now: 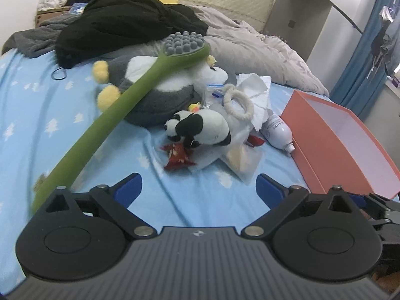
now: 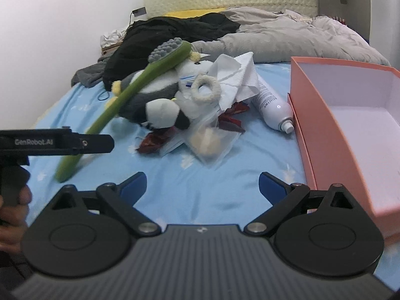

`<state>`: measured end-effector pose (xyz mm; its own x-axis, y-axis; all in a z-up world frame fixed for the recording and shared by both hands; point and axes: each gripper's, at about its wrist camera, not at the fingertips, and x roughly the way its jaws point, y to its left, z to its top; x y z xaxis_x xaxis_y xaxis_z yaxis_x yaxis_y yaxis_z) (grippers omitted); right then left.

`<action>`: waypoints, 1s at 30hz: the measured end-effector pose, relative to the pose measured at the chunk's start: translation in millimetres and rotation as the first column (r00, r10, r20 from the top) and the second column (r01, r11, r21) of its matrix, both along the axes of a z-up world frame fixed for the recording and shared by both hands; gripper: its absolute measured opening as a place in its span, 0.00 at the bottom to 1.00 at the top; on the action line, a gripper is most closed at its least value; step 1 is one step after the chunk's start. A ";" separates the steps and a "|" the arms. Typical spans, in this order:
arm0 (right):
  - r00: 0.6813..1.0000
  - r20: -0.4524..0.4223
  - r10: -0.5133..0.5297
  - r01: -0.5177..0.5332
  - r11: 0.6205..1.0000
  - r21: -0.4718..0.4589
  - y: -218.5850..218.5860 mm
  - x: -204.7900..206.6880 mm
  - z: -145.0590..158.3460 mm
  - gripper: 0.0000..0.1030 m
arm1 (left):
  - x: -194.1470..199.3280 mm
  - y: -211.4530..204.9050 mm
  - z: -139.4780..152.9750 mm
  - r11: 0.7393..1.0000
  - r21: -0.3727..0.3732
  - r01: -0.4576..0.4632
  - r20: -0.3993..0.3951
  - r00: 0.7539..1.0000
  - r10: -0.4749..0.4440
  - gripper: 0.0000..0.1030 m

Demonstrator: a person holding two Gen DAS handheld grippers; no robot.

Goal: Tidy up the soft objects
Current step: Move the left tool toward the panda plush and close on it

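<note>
A heap of soft things lies mid-bed: a grey-and-white penguin plush point(image 1: 160, 92) point(image 2: 150, 92), a small panda plush point(image 1: 202, 127) point(image 2: 165, 112) and a fluffy cream ring point(image 1: 237, 102) point(image 2: 206, 87). A long green brush point(image 1: 120, 115) point(image 2: 135, 87) with grey nubs leans across the penguin. Its handle end rests on the sheet beside my left gripper, outside the fingers. My left gripper point(image 1: 198, 187) is open and empty, short of the panda. My right gripper point(image 2: 202, 187) is open and empty too, with bare sheet between its fingers. The left gripper's body point(image 2: 57, 142) shows at the right view's left edge.
An open orange box point(image 1: 322, 137) point(image 2: 322, 125) sits on the right. A white bottle point(image 1: 277, 132) point(image 2: 272, 105), crumpled tissue point(image 1: 252, 85) point(image 2: 237, 75), plastic bag point(image 1: 242, 157) point(image 2: 210, 140) and red wrappers point(image 1: 178, 157) point(image 2: 152, 140) lie in the heap. Black clothes point(image 1: 125, 27) and a grey duvet point(image 2: 287, 35) are behind.
</note>
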<state>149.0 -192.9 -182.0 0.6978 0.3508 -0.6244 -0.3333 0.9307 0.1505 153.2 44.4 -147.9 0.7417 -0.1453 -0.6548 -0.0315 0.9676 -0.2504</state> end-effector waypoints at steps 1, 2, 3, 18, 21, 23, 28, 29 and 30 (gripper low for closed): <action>1.000 0.006 -0.001 0.001 1.000 -0.007 2.1 6.9 -5.7 0.95 | 5.8 0.1 -3.5 1.000 -0.002 0.005 0.006 1.000 -0.005 0.96; 1.000 0.013 0.001 -0.001 1.000 -0.013 4.2 13.8 -11.2 0.95 | 12.5 0.4 -7.7 1.000 -0.006 0.013 0.013 1.000 -0.013 0.96; 1.000 0.022 0.002 -0.002 1.000 -0.018 6.5 19.0 -15.4 0.95 | 18.6 0.6 -11.5 1.000 -0.008 0.019 0.019 1.000 -0.019 0.96; 0.998 0.048 0.045 -0.039 0.993 -0.110 32.2 93.8 -61.1 0.95 | 88.9 7.1 -29.4 0.994 -0.101 0.047 0.092 0.995 -0.038 0.93; 0.997 0.041 0.066 -0.060 0.991 -0.118 36.3 102.4 -67.9 0.92 | 97.2 4.7 -32.9 0.991 -0.121 0.057 0.091 0.995 -0.046 0.89; 0.996 0.015 0.088 -0.086 0.990 -0.107 37.3 107.4 -71.6 0.76 | 100.0 2.7 -35.7 0.991 -0.117 0.065 0.088 0.995 -0.055 0.84; 0.994 0.010 0.108 -0.106 0.988 -0.116 42.3 107.7 -73.9 0.64 | 107.6 3.3 -44.7 0.992 -0.107 0.070 0.064 0.996 -0.063 0.65; 0.994 0.013 0.110 -0.108 0.987 -0.119 43.2 106.5 -73.8 0.61 | 107.9 4.2 -46.3 0.991 -0.112 0.071 0.064 0.996 -0.064 0.63; 0.994 0.008 0.109 -0.107 0.988 -0.116 43.6 105.3 -73.9 0.56 | 107.4 4.8 -47.6 0.990 -0.115 0.076 0.065 0.996 -0.069 0.62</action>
